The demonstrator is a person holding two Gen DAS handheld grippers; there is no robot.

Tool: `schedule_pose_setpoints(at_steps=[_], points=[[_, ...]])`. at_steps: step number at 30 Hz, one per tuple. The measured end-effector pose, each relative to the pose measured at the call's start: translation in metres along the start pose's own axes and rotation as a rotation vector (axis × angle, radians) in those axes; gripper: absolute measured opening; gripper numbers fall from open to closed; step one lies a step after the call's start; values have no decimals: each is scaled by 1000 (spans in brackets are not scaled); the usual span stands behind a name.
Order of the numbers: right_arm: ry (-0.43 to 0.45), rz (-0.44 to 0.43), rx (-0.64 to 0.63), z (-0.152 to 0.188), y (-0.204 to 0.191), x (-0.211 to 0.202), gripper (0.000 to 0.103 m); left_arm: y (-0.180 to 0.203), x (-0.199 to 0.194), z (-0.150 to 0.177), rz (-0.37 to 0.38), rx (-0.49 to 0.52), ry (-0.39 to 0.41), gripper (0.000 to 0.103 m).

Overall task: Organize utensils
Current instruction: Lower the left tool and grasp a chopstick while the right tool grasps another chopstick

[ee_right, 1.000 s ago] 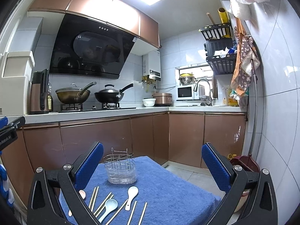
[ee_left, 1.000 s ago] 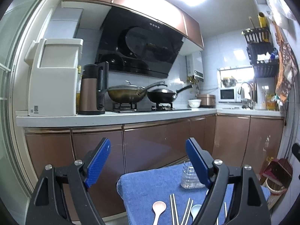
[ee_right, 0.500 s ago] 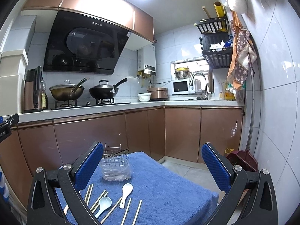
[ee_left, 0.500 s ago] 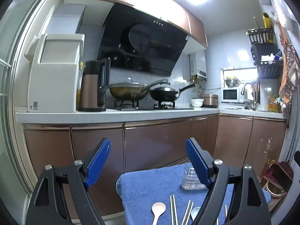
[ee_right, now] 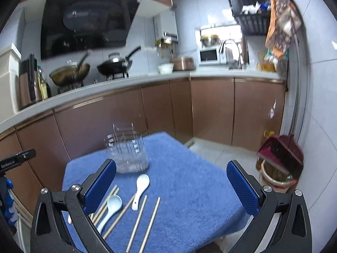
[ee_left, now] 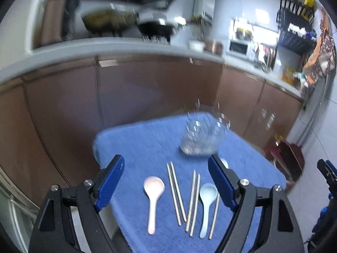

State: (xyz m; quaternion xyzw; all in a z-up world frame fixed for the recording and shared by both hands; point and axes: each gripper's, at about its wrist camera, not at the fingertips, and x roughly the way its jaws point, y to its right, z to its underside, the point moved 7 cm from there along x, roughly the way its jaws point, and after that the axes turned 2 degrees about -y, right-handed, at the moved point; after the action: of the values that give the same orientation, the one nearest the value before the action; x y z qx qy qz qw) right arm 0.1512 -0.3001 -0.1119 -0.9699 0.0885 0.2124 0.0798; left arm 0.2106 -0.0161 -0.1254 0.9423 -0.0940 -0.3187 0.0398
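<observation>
A small table under a blue towel [ee_left: 137, 147] [ee_right: 189, 179] holds a clear utensil holder with a wire rack [ee_left: 202, 137] [ee_right: 128, 154]. In front of it lie a pink spoon [ee_left: 152, 198], a light blue spoon [ee_left: 206, 202] [ee_right: 110, 210], a white spoon [ee_right: 140, 187] and several chopsticks [ee_left: 175, 191] [ee_right: 137, 223]. My left gripper [ee_left: 166, 183] is open and empty, above the pink spoon and chopsticks. My right gripper [ee_right: 171, 187] is open and empty, above the white spoon and chopsticks.
Brown kitchen cabinets [ee_right: 210, 109] and a counter with pans [ee_right: 113, 66] stand behind the table. A dustpan and bin [ee_right: 278, 160] stand on the floor at right. The table's edges drop off to the left and right.
Both grippers have tilted downward toward the table, so the spoons and chopsticks now lie between the fingers. The left view is blurred by motion. Both stay open.
</observation>
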Motion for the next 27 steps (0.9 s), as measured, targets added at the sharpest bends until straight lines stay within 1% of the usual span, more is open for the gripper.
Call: schedule_pose_setpoints(at_steps=[3, 5, 6, 7, 8, 9, 10, 11, 12, 13, 15, 17, 21, 24, 27], points=[[-71, -20, -2, 7, 0, 22, 100, 2, 29, 4, 54, -4, -95, 79], [-141, -64, 2, 14, -3, 42, 91, 4, 49, 8, 87, -10, -154, 77], [-186, -90, 7, 19, -4, 53, 88, 6, 59, 9, 106, -11, -183, 75], [-224, -116, 15, 25, -4, 63, 80, 8, 69, 11, 131, -11, -216, 72], [-266, -149, 25, 30, -6, 73, 72, 7, 75, 10, 146, -12, -240, 66], [-326, -192, 41, 37, -8, 86, 67, 9, 87, 13, 170, -18, -284, 58], [-365, -214, 48, 43, -11, 96, 58, 8, 95, 14, 182, -21, -308, 54], [-404, -233, 52, 49, -13, 107, 52, 10, 107, 17, 206, -28, -354, 47], [-445, -249, 54, 54, -15, 117, 49, 11, 117, 19, 220, -31, -387, 40], [-481, -258, 51, 59, -16, 127, 46, 13, 124, 20, 233, -32, -416, 38], [-532, -272, 34, 69, -24, 142, 43, 15, 139, 22, 252, -34, -466, 33], [-565, -283, 18, 74, -31, 152, 42, 14, 158, 23, 257, -47, -524, 28], [-632, -300, -4, 85, -40, 170, 40, 13, 191, 27, 265, -78, -621, 23], [-679, -293, -27, 94, -41, 182, 39, 13, 214, 28, 265, -87, -669, 17], [-710, -292, -32, 100, -39, 189, 39, 11, 234, 30, 238, -93, -705, 15]])
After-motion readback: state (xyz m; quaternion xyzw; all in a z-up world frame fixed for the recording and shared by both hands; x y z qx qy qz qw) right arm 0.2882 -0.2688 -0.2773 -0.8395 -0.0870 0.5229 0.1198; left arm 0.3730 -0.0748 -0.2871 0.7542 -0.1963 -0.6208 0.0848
